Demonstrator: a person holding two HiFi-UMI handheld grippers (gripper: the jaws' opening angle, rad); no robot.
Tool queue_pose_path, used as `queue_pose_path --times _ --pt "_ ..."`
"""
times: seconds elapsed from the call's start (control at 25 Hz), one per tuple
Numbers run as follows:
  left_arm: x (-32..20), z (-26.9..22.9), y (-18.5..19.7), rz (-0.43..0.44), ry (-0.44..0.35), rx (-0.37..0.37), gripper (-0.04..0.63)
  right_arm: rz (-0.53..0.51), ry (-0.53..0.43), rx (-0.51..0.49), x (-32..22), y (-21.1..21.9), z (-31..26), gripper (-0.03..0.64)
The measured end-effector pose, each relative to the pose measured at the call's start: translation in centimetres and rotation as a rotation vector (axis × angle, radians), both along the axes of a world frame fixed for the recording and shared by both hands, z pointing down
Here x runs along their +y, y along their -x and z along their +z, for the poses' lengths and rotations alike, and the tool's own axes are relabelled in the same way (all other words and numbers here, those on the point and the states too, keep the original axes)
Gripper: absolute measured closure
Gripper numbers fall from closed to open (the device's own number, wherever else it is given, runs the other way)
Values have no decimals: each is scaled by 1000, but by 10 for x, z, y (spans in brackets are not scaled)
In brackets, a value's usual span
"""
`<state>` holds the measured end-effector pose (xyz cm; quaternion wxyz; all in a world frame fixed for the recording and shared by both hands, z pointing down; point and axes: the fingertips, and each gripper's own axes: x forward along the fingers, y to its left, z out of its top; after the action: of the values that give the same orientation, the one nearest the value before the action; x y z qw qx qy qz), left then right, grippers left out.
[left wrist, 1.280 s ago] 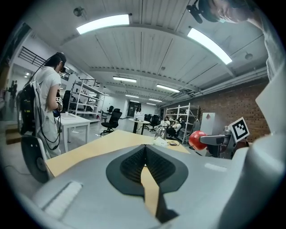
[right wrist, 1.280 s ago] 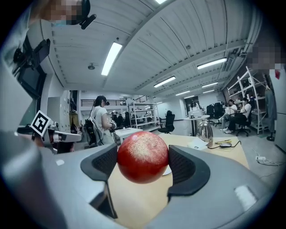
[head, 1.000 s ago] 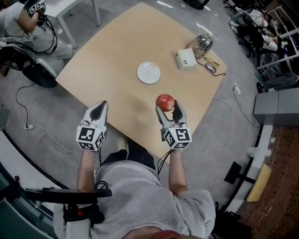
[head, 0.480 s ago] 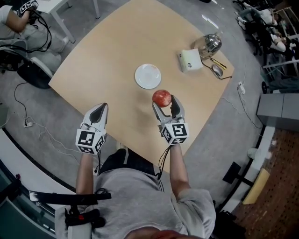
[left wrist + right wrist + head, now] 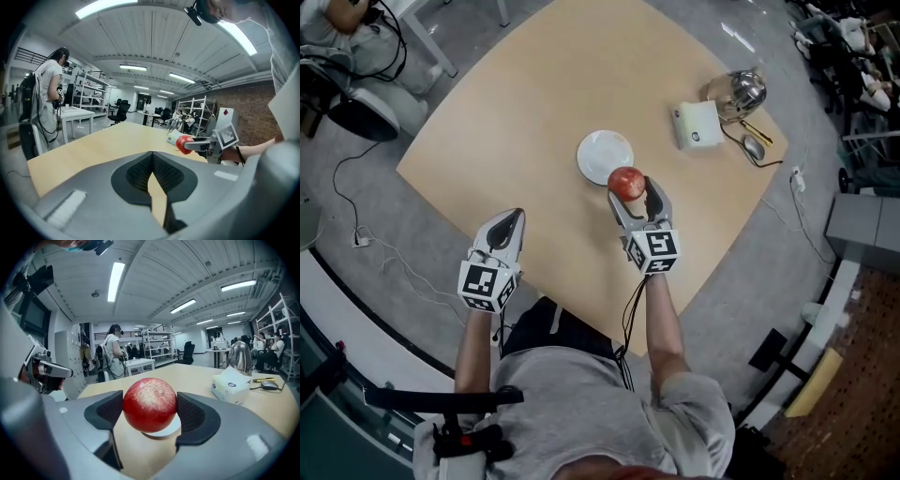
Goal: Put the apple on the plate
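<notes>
The apple (image 5: 626,180) is clamped between the jaws of the right tongs (image 5: 634,191), one pad pressed on each side at its widest part. It is held up off the desk (image 5: 516,112), over the near rim of the white plate (image 5: 602,150), which sits around the middle of the desk. In the right gripper view the apple (image 5: 150,404) fills the gap of the right tongs (image 5: 150,411), and the plate (image 5: 169,429) is seen just below and behind it; contact with the plate cannot be told. The apple is round, with no clear long axis; no stem is seen, so its pointing cannot be told. The left tongs (image 5: 510,223) are held at the near left edge of the desk, jaws together and nothing between them (image 5: 152,161). A tissue box (image 5: 697,124) and a kettle (image 5: 742,91) are placed at the far right corner.
</notes>
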<state>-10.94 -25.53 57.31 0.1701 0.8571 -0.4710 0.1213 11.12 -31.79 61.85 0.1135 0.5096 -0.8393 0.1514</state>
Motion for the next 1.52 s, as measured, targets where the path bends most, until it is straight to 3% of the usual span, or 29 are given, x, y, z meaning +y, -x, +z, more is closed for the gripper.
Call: queue_pose_path --times 0.52,1.24,1.52 --pt "-3 23 -11 11 52 -3 577 -20 58 17 -37 12 47 252" --pt "1 41 -11 5 97 -20 577 -86 61 195 -74 30 89 252" --pt "9 45 -17 14 116 -8 577 -70 48 206 -75 33 91 249"
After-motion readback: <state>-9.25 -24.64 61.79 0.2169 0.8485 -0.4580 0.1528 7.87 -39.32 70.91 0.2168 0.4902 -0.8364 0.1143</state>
